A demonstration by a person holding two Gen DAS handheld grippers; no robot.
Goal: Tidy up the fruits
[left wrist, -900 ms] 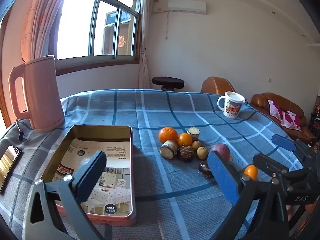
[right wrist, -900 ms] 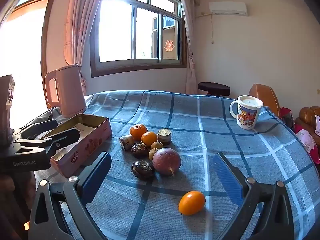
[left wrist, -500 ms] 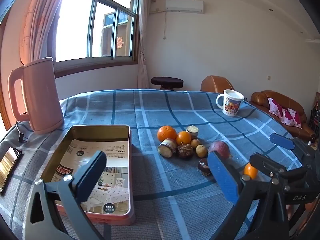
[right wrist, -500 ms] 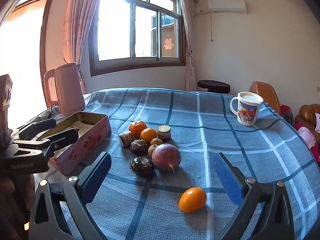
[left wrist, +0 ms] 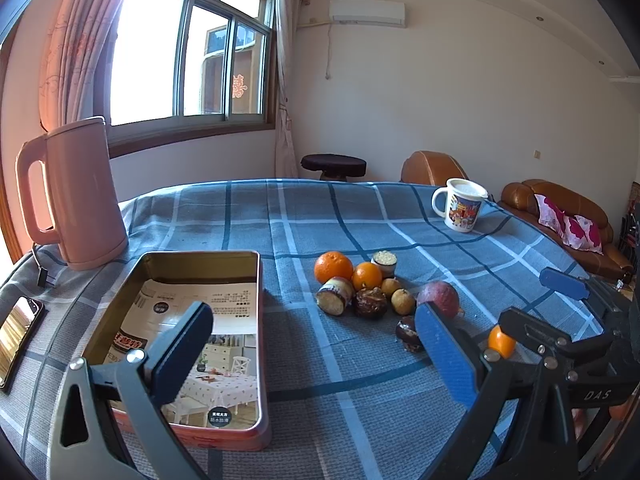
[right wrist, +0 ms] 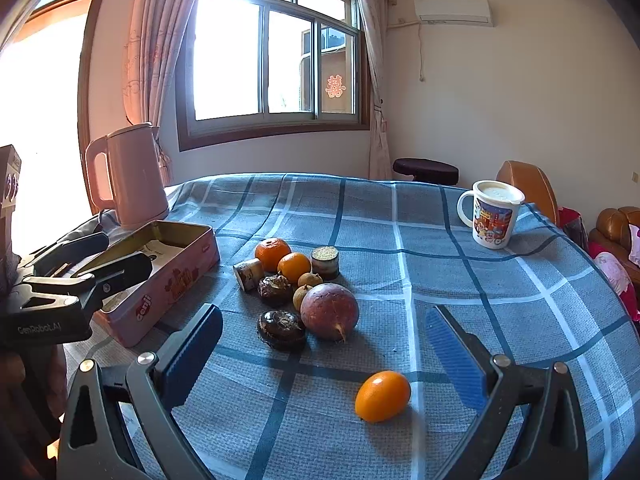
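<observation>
Fingers [right wrist: 456, 364] on both grippers are gaping wide, holding nothing; right gripper [right wrist: 324, 360] is lining up on the kumquat [right wrist: 383, 396], next closing in, then tin [left wrist: 256, 320].

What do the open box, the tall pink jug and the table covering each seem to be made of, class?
Box: probably thin metal tin, with a shiny golden inside and pink printed outer walls with a rolled rim.
Pink jug: likely matte plastic or coated metal; smooth, with a soft sheen.
Table covering: woven cloth, with a visible coarse weave and blue check pattern.
</observation>
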